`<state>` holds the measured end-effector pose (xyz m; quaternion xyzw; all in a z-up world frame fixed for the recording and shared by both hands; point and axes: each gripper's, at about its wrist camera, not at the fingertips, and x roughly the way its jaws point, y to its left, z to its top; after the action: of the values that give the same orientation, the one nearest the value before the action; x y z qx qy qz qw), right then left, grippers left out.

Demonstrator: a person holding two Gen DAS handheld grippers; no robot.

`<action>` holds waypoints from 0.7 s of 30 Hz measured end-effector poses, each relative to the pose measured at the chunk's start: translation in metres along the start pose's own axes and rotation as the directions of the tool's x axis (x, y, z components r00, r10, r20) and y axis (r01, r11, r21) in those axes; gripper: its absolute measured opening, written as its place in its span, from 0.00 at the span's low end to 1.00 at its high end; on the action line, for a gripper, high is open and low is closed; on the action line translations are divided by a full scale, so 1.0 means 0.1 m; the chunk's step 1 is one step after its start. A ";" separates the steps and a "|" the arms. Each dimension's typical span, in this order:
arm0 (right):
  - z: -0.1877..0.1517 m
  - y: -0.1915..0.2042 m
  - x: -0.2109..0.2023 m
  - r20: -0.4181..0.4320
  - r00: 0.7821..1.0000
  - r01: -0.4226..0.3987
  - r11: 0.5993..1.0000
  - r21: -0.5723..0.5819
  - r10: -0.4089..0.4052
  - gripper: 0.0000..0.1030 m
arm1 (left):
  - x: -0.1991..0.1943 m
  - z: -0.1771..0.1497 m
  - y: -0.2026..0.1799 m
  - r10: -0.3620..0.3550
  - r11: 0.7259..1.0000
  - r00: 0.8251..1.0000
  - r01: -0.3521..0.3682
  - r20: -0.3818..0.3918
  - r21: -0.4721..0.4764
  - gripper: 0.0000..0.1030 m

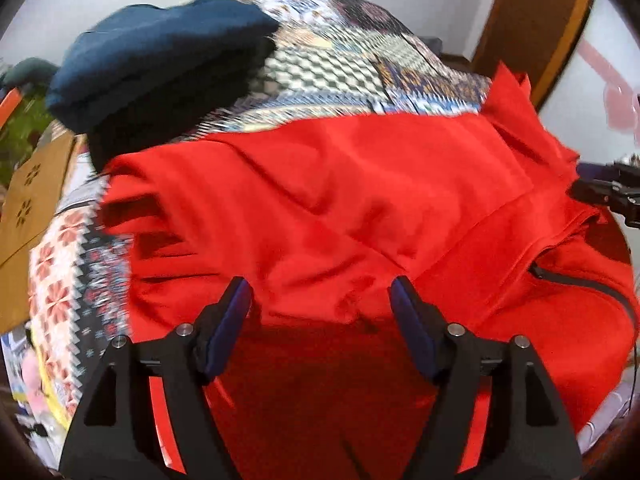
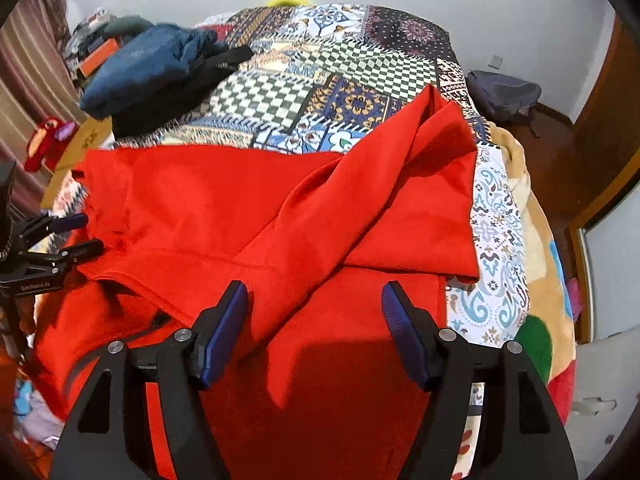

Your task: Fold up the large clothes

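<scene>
1. A patchwork bedspread (image 2: 304, 92) is seen covering the bed, and 1 red garment (image 2: 208, 208) is spread across its near half, reaching under both grippers.
2. At the far left of the bed, a folded blue garment (image 2: 140, 68) is stacked on a darker one (image 2: 160, 112); 2 folded items are counted there.
3. A cardboard box (image 1: 36, 196) is seen just beside the bed's left edge (its contents cannot be told), and a red plush toy (image 2: 48, 148) is seen near it in the right wrist view.
4. A dark bag (image 2: 504, 94) is seen on the floor against the wall, well apart from the red garment, and a wooden door frame (image 1: 532, 28) is seen past the bed's far right corner.
5. A tan blanket (image 2: 536, 248) with coloured patches is seen hanging at the bed's right side.
6. The left gripper (image 1: 320, 300) is held over the garment with its jaws spread wide and nothing between them; 2 blue pads (image 1: 232, 320) are counted.
7. The right gripper (image 2: 314, 304) is likewise held with jaws parted and empty, above a fold of red cloth that is laid diagonally over the garment's right part.
8. A dark zipper (image 1: 580, 284) is seen on the garment's near right portion in the left wrist view.
9. The left wrist view is blurred, so finer detail there cannot be told.
</scene>
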<state>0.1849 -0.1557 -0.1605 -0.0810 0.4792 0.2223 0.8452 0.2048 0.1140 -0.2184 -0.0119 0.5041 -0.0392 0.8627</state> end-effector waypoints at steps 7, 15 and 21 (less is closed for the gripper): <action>0.16 -0.15 -0.16 0.074 0.997 0.022 0.998 0.054 -0.026 0.64 | -0.41 0.11 0.50 0.094 0.986 0.990 -0.078 0.104 -0.151 0.81; 0.52 -0.53 0.01 0.071 0.996 0.043 0.983 0.181 -0.057 0.65 | -0.30 0.28 1.06 0.109 0.944 0.986 -0.062 0.128 -0.323 0.91; 0.80 -0.78 0.29 0.052 0.997 0.039 0.963 0.265 -0.055 0.65 | 0.24 0.37 1.36 -0.033 0.882 0.998 0.052 0.048 -0.468 0.91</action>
<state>0.2946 -0.1879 -0.1493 0.0274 0.4773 0.1387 0.8673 0.2569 0.2472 -0.2294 -0.2319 0.4815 0.0650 0.8427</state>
